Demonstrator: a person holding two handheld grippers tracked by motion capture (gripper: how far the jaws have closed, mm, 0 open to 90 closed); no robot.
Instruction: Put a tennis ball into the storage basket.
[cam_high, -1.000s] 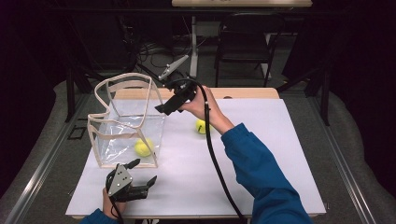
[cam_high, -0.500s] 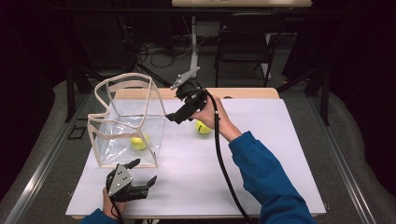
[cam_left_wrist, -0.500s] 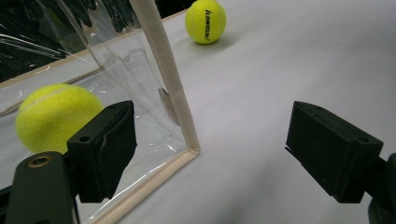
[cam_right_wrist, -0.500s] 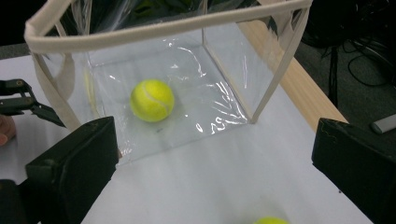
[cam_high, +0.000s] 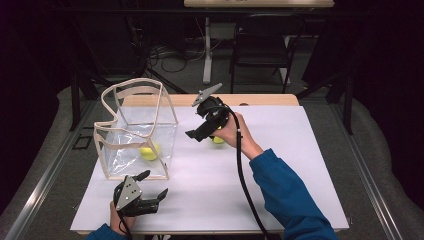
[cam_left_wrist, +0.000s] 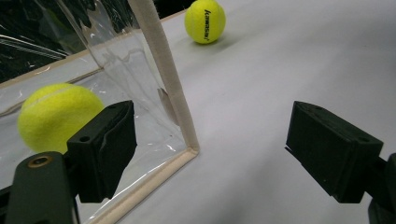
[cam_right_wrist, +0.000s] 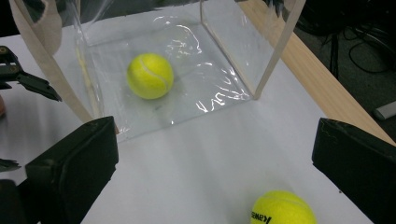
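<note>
Tennis balls being gathered into a clear bag on the counter (cam_high: 300, 165).

At the left, the left tool (cam_high: 150, 200) is held low near the counter's front edge, jaws apart and empty, just in front of the clear bag (cam_high: 135, 130), in which one tennis ball (cam_high: 149, 151) is already lying. Further right, the right tool (cam_high: 200, 134) is poised with jaws wide apart above the second tennis ball (cam_right_wrist: 282, 209), which rests on the counter just beside the hand. A miss is judged likely if the jaws are closed off-centre: the ball could be squeezed out and rolled away. The flimsy bag could also be knocked or collapsed by a passing tool, since it is not being steadied.
</note>
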